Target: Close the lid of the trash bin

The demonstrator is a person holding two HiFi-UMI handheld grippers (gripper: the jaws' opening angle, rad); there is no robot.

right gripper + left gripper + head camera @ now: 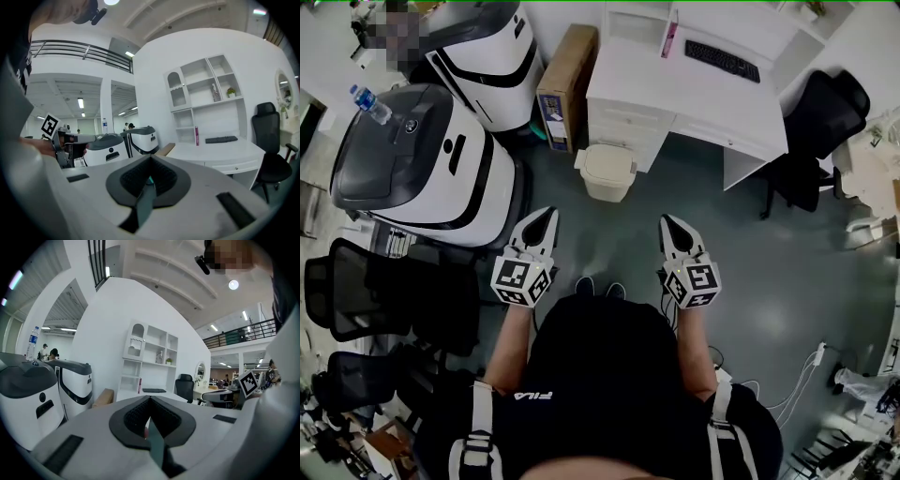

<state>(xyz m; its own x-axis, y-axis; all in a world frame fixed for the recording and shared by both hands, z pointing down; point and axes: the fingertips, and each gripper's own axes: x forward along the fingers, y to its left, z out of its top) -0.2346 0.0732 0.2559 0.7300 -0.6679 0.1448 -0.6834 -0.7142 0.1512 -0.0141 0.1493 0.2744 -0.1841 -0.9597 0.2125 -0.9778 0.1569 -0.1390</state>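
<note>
Nearest the viewer, both forearms reach forward at about waist height, each hand holding its tool roughly level, tilted slightly down.

The left gripper (546,215) has its jaws pressed together with nothing between them; its own view shows the dark pads meeting at the tip (150,398). The right gripper (668,223) is likewise closed and empty (151,157). The two run nearly parallel, well apart, with the person's shoes (600,288) on the floor between them.

Ahead of the tips and far below them, the trash bin (606,172) stands on the grey floor (750,272), just beside the corner of the white desk (694,89). It lies almost on the midline between the two tools, so neither is clearly nearer. Neither gripper view shows it, since both look out over it.

Seen from above, its cream lid (607,163) appears to lie flat over the body, as the task asks, though the steep angle leaves a slight gap unsettled. The top is a rounded square with no marked long axis, and a small tab (579,159) projects at its left edge.

Reaching the lid would, by judgement, call for a forward and downward move.

Farther off stand a cardboard box (567,84) and a keyboard (722,61).
</note>
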